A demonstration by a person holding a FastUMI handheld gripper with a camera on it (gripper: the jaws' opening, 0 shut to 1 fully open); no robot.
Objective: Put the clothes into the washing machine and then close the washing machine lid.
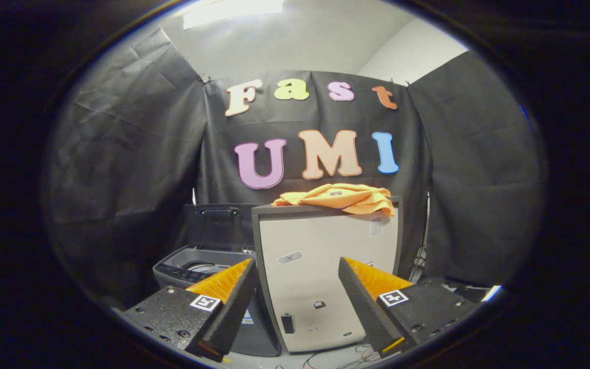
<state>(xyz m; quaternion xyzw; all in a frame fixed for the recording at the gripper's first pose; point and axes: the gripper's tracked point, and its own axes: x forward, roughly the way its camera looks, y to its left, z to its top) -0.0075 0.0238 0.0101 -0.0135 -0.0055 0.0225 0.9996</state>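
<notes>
The orange cloth (343, 197) lies crumpled atop the pale cabinet (325, 277), at twelve o'clock beyond our gripper (296, 269), whose fingers are spread, holding nothing. We judge it light, soft and floppy; we would pinch a raised fold.

The washing machine (197, 269) sits at ten o'clock, lid (218, 225) up.

No legible writing on any object.
The gripper (295, 260), its fingers spread with nothing between them, bears a square black-and-white marker (205, 302) on each finger. Small stickers (290, 258) on the pale cabinet (325, 241) ahead, and a tag on the orange cloth (346, 197) at twelve o'clock, are too small to read.
</notes>
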